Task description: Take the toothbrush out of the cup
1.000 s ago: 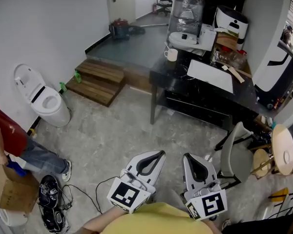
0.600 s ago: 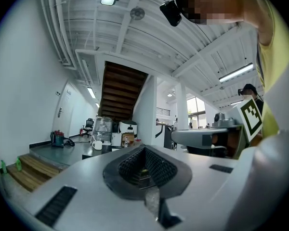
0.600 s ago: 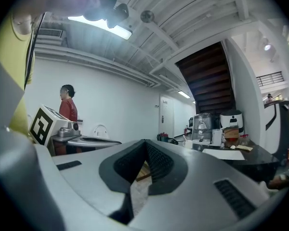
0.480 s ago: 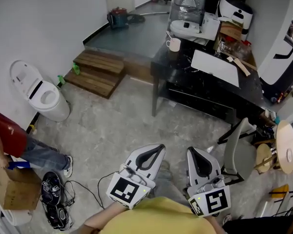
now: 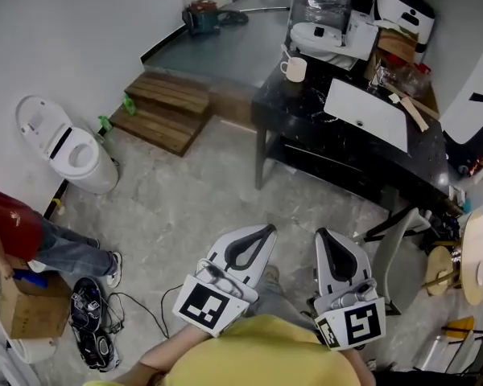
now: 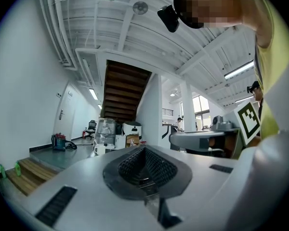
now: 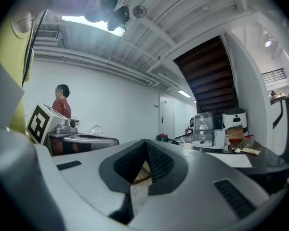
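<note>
Head view: left hand-held gripper [image 5: 266, 231] and right hand-held gripper [image 5: 327, 234] held side by side close to the person's body, above the floor, well apart from the black bench [image 5: 306, 104]

Left gripper view: jaws of the left hand-held gripper [image 6: 144, 149] together, nothing between them. Right gripper view: jaws of the right hand-held gripper [image 7: 145, 143] together at the tips, nothing held

White cup [image 5: 295, 69] stands upright on the bench's far left corner. A thin stick [image 5: 284, 50] rises from it, leaning left; too small to confirm as the toothbrush

Also on the bench: 1 white sheet [image 5: 367, 114]. On the floor to the left: toilet [image 5: 68, 155], wooden steps [image 5: 166, 119]
</note>
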`<state>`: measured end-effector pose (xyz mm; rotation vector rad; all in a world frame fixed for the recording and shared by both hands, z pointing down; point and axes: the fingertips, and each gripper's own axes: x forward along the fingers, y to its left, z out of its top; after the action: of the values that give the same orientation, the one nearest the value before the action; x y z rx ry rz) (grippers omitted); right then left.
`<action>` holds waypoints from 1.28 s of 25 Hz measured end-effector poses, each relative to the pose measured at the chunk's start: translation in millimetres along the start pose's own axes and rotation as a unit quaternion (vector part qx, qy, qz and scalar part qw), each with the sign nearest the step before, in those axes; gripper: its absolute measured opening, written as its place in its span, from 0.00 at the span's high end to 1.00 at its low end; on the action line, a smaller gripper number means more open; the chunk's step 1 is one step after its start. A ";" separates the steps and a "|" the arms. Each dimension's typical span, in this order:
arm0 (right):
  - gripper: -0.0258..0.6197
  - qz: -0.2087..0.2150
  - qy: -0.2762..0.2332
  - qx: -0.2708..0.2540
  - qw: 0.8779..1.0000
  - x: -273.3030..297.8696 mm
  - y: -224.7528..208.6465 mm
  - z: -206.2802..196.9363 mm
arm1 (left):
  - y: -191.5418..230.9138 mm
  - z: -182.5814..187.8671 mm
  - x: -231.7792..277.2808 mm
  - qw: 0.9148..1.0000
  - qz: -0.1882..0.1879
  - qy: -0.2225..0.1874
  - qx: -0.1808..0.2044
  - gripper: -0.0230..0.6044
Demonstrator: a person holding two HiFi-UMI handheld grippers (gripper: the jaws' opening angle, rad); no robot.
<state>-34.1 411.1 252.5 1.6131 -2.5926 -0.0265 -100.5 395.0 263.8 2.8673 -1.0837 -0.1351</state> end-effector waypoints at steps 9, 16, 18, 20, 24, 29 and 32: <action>0.93 0.019 -0.006 -0.004 1.000 49.8 -64.6 2.6 | 36.7 7.4 66.3 0.999 0.034 -0.008 0.002 0.95; 0.93 0.024 -0.011 -0.006 1.000 72.4 -100.2 1.1 | 57.0 5.6 100.3 0.999 0.049 -0.010 0.021 0.95; 0.93 0.029 -0.012 -0.006 1.000 76.1 -103.6 0.6 | 61.8 5.9 104.0 0.998 0.056 -0.010 0.022 0.95; 0.93 0.031 -0.010 -0.003 0.999 78.5 -107.0 -1.3 | 65.0 6.9 107.3 0.998 0.062 -0.013 0.018 0.95; 0.93 0.032 -0.004 0.006 0.999 81.5 -116.0 -7.9 | 71.8 0.7 112.8 0.997 0.071 -0.004 0.017 0.95; 0.93 0.028 0.002 0.012 1.000 88.0 -129.8 -11.9 | 78.3 -1.6 128.2 0.997 0.071 0.000 0.014 0.95; 0.93 0.027 0.003 0.011 1.000 95.9 -136.4 -12.5 | 83.8 -2.5 138.4 0.998 0.066 0.000 0.012 0.95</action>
<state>46.8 265.2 262.9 1.5479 -2.6404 0.0108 -51.8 240.7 266.8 2.8056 -1.2797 -0.1150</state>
